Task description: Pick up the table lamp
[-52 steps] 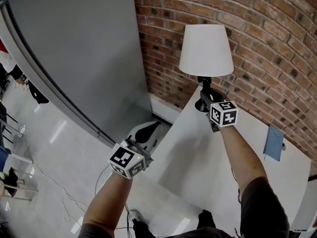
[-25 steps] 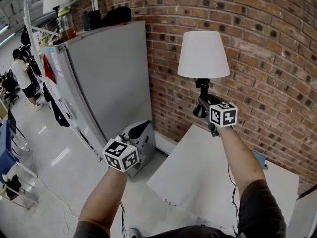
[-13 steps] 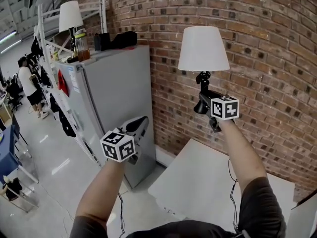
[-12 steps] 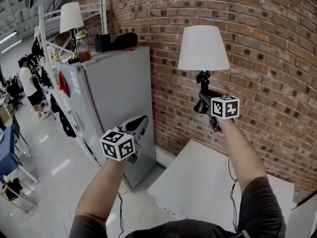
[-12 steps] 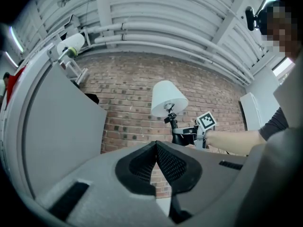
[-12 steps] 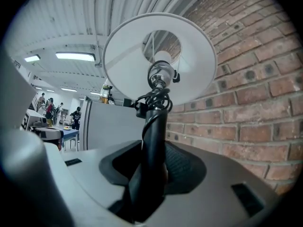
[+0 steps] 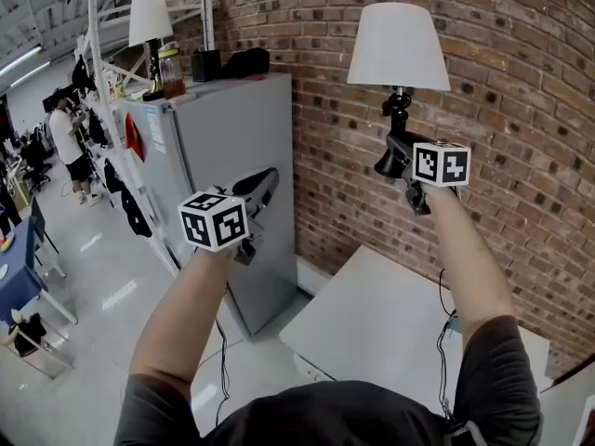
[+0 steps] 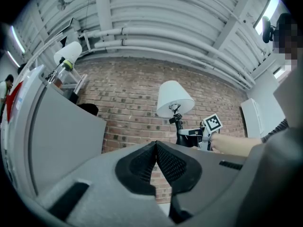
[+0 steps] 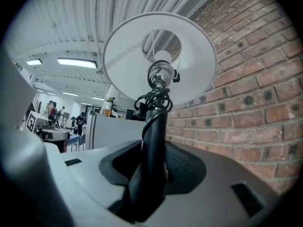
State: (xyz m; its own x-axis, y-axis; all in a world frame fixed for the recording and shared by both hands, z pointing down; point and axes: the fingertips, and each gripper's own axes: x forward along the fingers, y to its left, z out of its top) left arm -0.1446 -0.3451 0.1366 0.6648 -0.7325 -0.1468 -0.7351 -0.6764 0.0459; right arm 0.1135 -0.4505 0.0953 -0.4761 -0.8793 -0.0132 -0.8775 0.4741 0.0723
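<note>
Lamp point(image 7: 398, 63) sits in the right gripper point(image 7: 402, 156), held well above the white worktop point(image 7: 390, 314) and close to the brick wall point(image 7: 521, 82). Its white shade point(image 9: 128, 65) is on top and its black stem point(image 9: 154, 141) is roughly upright. Its dark base point(image 7: 389, 163) lies just beside the gripper's marker cube point(image 7: 441, 163). In the right gripper view the two fingers point(image 9: 182, 167) press on the stem from either side, gripping it between the pads. A black cord point(image 9: 154, 98) is looped round the stem just under the bulb socket.

The left gripper point(image 7: 263, 184) is up in the air to the left, well apart from the lamp, in front of a grey fridge point(image 7: 232, 128). In the left gripper view its fingers point(image 8: 139, 167) are closed together, pads touching, with nothing between them. Beyond them the lamp and the right gripper show against the wall.

On top of the fridge stand a second lamp point(image 7: 151, 21) with a white shade, a jar point(image 7: 171, 68) with dark contents, and some black things too small to tell. Far off at the left a person point(image 7: 70, 137) stands in an aisle.
</note>
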